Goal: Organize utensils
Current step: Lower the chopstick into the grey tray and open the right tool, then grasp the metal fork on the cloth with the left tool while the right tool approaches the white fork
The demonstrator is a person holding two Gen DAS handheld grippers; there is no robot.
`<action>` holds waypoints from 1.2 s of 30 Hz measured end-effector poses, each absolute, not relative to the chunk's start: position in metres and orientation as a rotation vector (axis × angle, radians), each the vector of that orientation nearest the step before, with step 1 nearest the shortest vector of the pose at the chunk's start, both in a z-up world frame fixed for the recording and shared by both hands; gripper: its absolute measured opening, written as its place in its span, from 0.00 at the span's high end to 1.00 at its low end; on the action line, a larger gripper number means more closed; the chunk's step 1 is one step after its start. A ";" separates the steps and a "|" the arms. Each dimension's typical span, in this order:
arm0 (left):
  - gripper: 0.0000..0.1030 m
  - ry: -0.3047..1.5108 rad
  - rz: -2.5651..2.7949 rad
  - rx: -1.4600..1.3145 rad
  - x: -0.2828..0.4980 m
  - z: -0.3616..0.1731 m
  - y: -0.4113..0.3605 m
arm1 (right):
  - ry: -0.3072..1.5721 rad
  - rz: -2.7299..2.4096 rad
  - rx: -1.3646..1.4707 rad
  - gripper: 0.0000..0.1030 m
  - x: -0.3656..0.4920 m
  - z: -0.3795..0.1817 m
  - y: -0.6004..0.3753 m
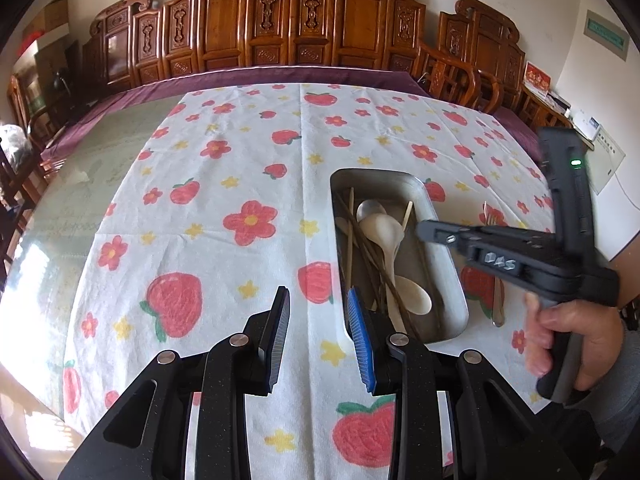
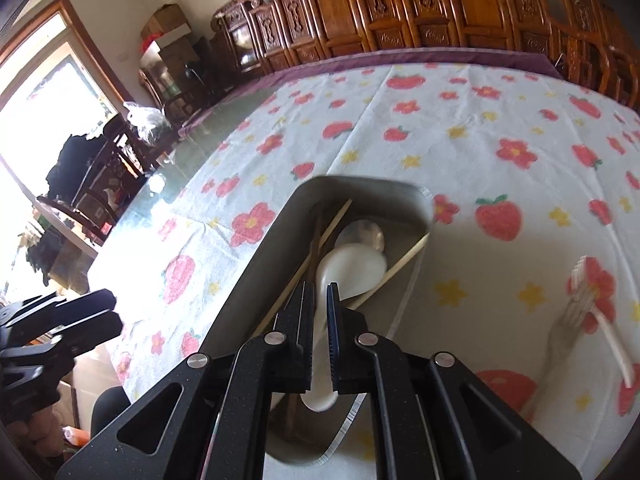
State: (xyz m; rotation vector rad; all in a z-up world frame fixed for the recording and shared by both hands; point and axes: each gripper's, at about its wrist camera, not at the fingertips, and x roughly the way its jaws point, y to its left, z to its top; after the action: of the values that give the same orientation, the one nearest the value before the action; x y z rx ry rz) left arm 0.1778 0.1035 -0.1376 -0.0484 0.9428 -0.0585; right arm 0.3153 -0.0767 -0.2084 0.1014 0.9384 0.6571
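A metal tray (image 1: 448,280) on the flowered cloth holds white spoons (image 1: 386,236), a metal spoon (image 1: 368,208) and chopsticks (image 1: 350,240). My left gripper (image 1: 318,340) is open and empty, low over the cloth just left of the tray. My right gripper (image 2: 320,332) is over the tray (image 2: 264,248), its jaws narrowly apart around the handle of a white spoon (image 2: 352,268); I cannot tell whether they grip it. The right gripper also shows in the left wrist view (image 1: 424,230). A metal fork (image 2: 560,344) and a white plastic fork (image 2: 604,320) lie on the cloth right of the tray.
The flowered cloth (image 1: 224,184) covers a glass-topped table (image 1: 80,184). Carved wooden chairs (image 1: 280,20) stand along the far edge. The left gripper shows at the left edge of the right wrist view (image 2: 80,316).
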 end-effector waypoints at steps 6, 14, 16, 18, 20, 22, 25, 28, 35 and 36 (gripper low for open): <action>0.59 0.933 -0.093 -0.039 0.182 -0.138 0.079 | 0.870 0.640 0.017 0.87 0.296 -0.185 -0.139; 0.57 0.922 -0.164 -0.027 0.191 -0.142 0.033 | 0.861 0.506 -0.087 0.77 0.304 -0.200 -0.231; 0.57 0.927 -0.181 -0.021 0.193 -0.146 0.022 | 0.869 0.486 -0.084 0.77 0.310 -0.210 -0.245; 0.57 0.937 -0.200 -0.015 0.195 -0.150 0.010 | 0.879 0.468 -0.088 0.77 0.315 -0.219 -0.253; 0.57 0.942 -0.211 0.000 0.198 -0.153 0.001 | 0.894 0.446 -0.079 0.77 0.319 -0.228 -0.261; 0.57 0.943 -0.229 0.019 0.203 -0.155 -0.010 | 0.895 0.434 -0.070 0.77 0.321 -0.232 -0.267; 0.57 0.947 -0.256 0.039 0.212 -0.157 -0.024 | 0.897 0.418 -0.073 0.77 0.320 -0.236 -0.271; 0.57 0.953 -0.284 0.065 0.222 -0.160 -0.041 | 0.902 0.406 -0.067 0.74 0.316 -0.237 -0.277; 0.57 0.981 -0.341 0.118 0.245 -0.177 -0.081 | 0.908 0.378 -0.055 0.65 0.306 -0.244 -0.297; 0.57 0.984 -0.343 0.129 0.247 -0.180 -0.087 | 0.911 0.374 -0.054 0.65 0.304 -0.246 -0.299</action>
State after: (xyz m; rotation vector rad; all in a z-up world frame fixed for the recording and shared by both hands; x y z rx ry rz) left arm 0.2475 -0.0871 -0.1803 0.1293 0.9838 -0.3433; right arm 0.3042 -0.2992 -0.2455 -0.0535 0.9113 0.3739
